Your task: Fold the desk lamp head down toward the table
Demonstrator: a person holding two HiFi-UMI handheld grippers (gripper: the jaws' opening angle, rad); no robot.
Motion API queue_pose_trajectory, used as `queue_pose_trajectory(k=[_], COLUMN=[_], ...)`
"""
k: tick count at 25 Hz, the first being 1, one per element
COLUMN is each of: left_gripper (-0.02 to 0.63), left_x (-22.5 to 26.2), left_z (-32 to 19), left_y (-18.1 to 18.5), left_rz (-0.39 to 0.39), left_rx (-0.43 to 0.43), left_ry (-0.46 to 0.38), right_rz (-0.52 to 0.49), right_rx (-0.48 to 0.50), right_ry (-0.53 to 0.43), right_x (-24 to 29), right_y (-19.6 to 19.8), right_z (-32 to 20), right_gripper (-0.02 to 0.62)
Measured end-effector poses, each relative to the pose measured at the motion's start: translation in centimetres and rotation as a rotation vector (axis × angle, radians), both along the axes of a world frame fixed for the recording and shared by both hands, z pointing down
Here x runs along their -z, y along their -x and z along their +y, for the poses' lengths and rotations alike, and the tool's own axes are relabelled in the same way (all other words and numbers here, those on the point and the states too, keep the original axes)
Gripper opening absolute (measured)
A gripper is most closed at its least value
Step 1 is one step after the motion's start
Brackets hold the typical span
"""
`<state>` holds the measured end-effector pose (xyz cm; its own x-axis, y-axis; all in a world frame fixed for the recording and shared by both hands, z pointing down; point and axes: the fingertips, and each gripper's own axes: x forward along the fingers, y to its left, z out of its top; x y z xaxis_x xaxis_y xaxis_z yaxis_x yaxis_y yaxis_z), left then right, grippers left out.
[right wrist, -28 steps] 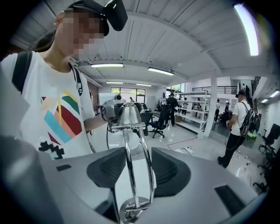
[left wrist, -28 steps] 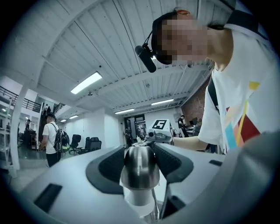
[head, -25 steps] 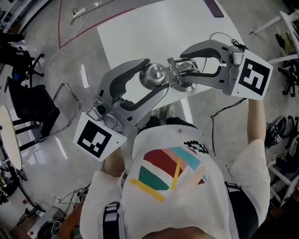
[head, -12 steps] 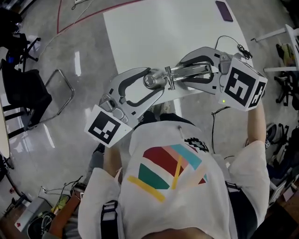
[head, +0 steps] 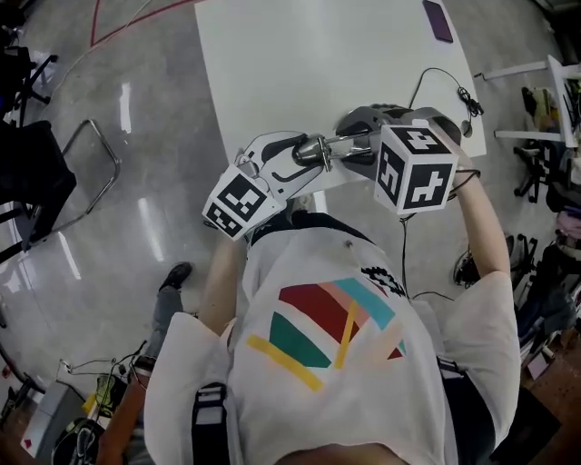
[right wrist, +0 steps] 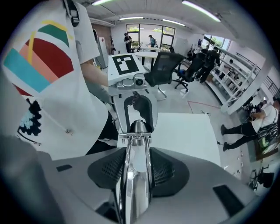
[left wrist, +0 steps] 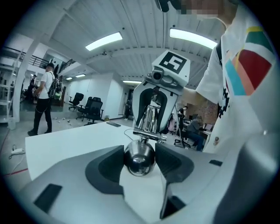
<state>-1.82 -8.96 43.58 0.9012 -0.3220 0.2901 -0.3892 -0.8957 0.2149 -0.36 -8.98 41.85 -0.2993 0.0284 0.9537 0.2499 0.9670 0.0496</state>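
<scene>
The chrome desk lamp hangs over the white table's (head: pixel 300 64) near edge. Its round lamp head (head: pixel 311 151) sits between the pads of my left gripper (head: pixel 307 156), which is shut on it. In the left gripper view the lamp head (left wrist: pixel 139 158) fills the gap of the left gripper (left wrist: pixel 139 161), both pads touching it. The twin-rod lamp arm (head: pixel 352 143) runs right into my right gripper (head: pixel 361 145), which is shut on it. From the right gripper view the lamp arm (right wrist: pixel 133 175) lies between the ribbed pads of the right gripper (right wrist: pixel 133 168), with the lamp head (right wrist: pixel 138 127) beyond. The lamp base is hidden.
A purple phone (head: pixel 438 20) lies at the table's far right corner. A thin black cable (head: pixel 436 77) loops along the right side. A dark chair (head: pixel 36 173) stands on the floor to the left. Shelving and clutter (head: pixel 554 100) crowd the right.
Both grippers have sunk toward the table's near edge with the lamp between them. The right gripper has tipped over to point steeply down, and the lamp arm now lies flatter.
</scene>
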Motion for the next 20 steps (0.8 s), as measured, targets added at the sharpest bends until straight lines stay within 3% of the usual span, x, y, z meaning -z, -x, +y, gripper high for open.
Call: queue_pose_trajectory(k=[10, 20], left_gripper=[0.264, 0.264], left_x=[-3.5, -4.2], left_z=[-1.1, -1.4], left_y=[-4.2, -5.5], left_rz=[-0.067, -0.066], left_rx=[-0.101, -0.114], left_ry=[0.035, 0.026], right_rz=[0.247, 0.293], right_rx=[0.021, 0.043], right_ry=[-0.071, -0.108], right_x=[-3.1, -3.8], right_y=[-2.6, -3.7], right_z=[-0.8, -1.1], right_gripper=[0.172, 0.171])
